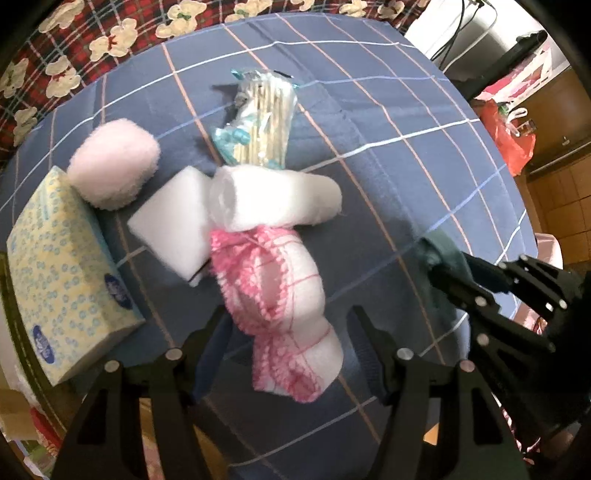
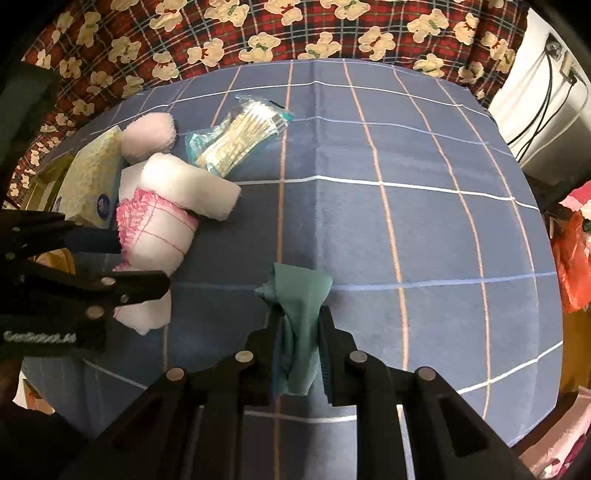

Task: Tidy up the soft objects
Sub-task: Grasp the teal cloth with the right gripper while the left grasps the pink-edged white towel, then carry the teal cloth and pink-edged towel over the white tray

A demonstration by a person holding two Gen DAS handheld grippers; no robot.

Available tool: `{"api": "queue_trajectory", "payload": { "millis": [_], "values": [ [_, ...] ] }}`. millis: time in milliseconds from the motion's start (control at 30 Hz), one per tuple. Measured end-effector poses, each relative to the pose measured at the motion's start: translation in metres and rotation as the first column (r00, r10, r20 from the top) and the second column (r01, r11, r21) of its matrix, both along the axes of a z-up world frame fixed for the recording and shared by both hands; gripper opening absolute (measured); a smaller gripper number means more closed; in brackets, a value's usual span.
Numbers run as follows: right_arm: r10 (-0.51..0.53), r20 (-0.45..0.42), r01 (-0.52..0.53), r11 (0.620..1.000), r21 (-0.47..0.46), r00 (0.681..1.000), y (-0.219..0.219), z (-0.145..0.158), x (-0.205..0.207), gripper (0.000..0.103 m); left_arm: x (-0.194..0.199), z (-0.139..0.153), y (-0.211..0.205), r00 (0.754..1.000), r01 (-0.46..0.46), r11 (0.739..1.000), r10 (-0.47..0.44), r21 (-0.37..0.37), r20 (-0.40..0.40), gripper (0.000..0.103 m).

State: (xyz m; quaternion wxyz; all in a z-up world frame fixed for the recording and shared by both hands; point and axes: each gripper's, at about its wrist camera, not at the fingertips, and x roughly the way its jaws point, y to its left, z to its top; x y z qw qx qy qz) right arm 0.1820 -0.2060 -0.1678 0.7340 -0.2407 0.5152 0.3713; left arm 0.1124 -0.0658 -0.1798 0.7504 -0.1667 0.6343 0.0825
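Observation:
A rolled white cloth with pink trim (image 1: 284,295) lies on the blue checked table cover (image 1: 388,155). My left gripper (image 1: 290,319) points down over it, open, one finger on each side of the roll with small gaps showing. In the right wrist view my right gripper (image 2: 299,314) is shut on a bunched teal cloth (image 2: 295,284) held just above the cover. That view also shows the left gripper (image 2: 138,262) at the pink-trimmed roll (image 2: 159,236). The right gripper (image 1: 461,280) with the teal cloth (image 1: 439,266) appears at the right of the left wrist view.
Beside the pink-trimmed roll lie a white towel roll (image 1: 273,199), a white foam block (image 1: 173,229), a fluffy pale-pink roll (image 1: 114,162), a tissue box (image 1: 66,273) and a bag of cotton swabs (image 1: 258,122). Red plaid bear-print fabric (image 2: 295,29) runs behind; an orange bag (image 2: 569,258) hangs right.

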Motion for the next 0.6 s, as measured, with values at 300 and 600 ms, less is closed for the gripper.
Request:
{"api": "queue_trajectory", "payload": {
  "millis": [300, 600],
  "values": [
    [-0.022, 0.022, 0.022, 1.0, -0.001, 1.0, -0.012, 0.009, 0.002, 0.019, 0.006, -0.02, -0.002, 0.999, -0.028, 1.0, 0.028, -0.004, -0.022, 0.046],
    [-0.036, 0.042, 0.035, 0.999, 0.034, 0.998, -0.012, 0.023, 0.004, 0.019, 0.0, 0.009, -0.018, 0.998, 0.035, 0.999, -0.035, -0.001, 0.053, 0.032]
  ]
}}
